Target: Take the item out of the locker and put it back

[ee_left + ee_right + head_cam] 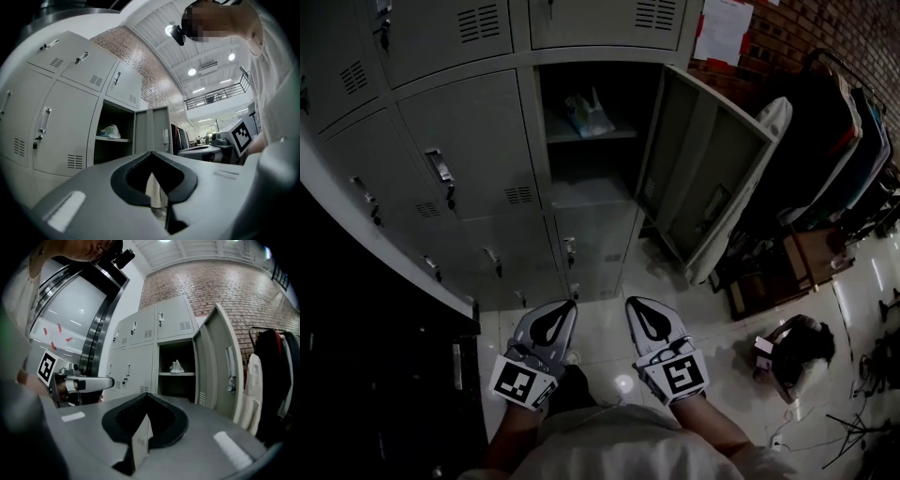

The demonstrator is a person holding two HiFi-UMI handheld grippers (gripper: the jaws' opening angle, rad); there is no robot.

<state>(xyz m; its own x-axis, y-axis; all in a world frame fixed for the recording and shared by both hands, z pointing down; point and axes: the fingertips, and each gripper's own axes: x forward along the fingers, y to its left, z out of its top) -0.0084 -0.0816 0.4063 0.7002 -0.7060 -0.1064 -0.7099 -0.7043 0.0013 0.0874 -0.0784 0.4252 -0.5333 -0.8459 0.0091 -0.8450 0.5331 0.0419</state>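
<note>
A crumpled white and pale green plastic bag point(589, 114) lies on the upper shelf of the open locker point(592, 192); it also shows as the bag point(110, 132) and the bag point(176, 366) in the two gripper views. The locker's door point(703, 178) swings out to the right. My left gripper point(570, 305) and right gripper point(631, 302) hang side by side low in front of my body, well short of the locker, tips pointing at it. Both are shut with nothing between the jaws, as the left gripper point(150, 153) and right gripper point(146, 395) show.
Closed grey lockers point(464, 150) fill the wall to the left and below. A rack of hanging clothes point(834, 141) stands at the right. A dark bag point(792, 352) and cables lie on the shiny floor at the right. A dark panel point(384, 375) rises at my left.
</note>
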